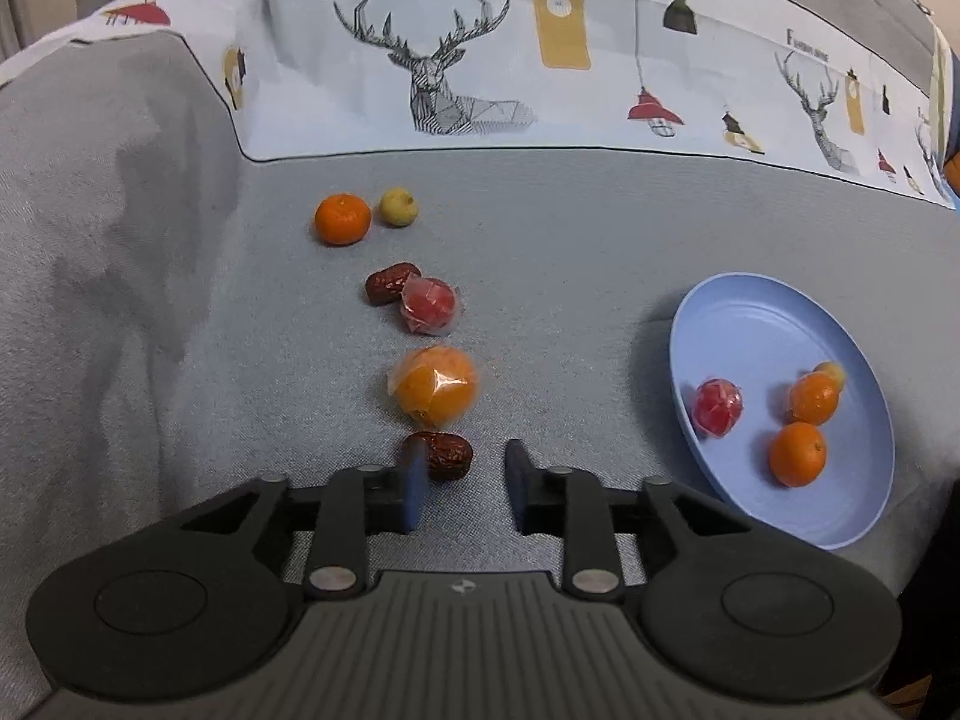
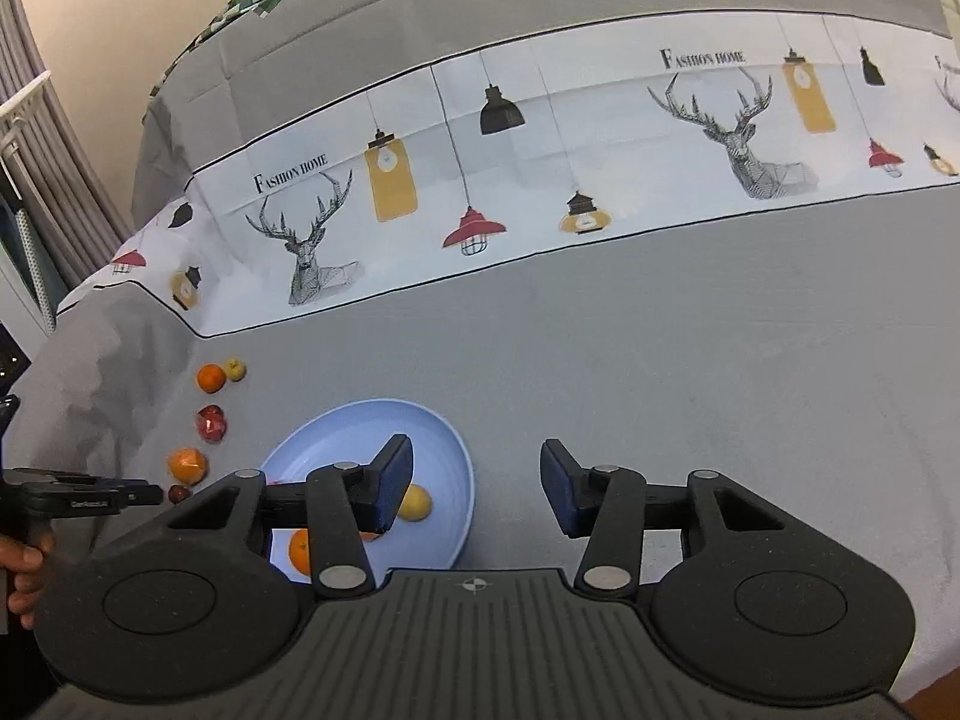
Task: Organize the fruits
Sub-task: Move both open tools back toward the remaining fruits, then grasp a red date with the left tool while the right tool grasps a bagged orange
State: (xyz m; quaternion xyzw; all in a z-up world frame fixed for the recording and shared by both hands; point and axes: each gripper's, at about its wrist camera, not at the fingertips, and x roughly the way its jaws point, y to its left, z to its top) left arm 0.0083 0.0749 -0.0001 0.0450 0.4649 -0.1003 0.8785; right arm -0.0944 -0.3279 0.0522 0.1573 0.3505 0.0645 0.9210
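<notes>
A light blue plate [image 1: 768,324] lies on the grey cloth at the right and holds two small oranges, a wrapped red fruit [image 1: 717,408] and a yellow fruit. A line of fruit runs up the middle: a red date [image 1: 447,455], a wrapped orange [image 1: 436,385], a wrapped red fruit [image 1: 429,306], another date [image 1: 389,283], a tangerine [image 1: 342,219] and a small yellow fruit [image 1: 398,207]. My left gripper [image 1: 462,483] is open and empty, its left finger just in front of the near date. My right gripper [image 2: 477,489] is open and empty, above the plate's right edge [image 2: 462,474].
The grey cloth has a white printed band [image 1: 480,60] with deer and lamps along the back. The cloth falls away over the table edge at the left [image 1: 90,240]. In the right wrist view the left gripper [image 2: 78,495] shows at the far left beside the fruit line.
</notes>
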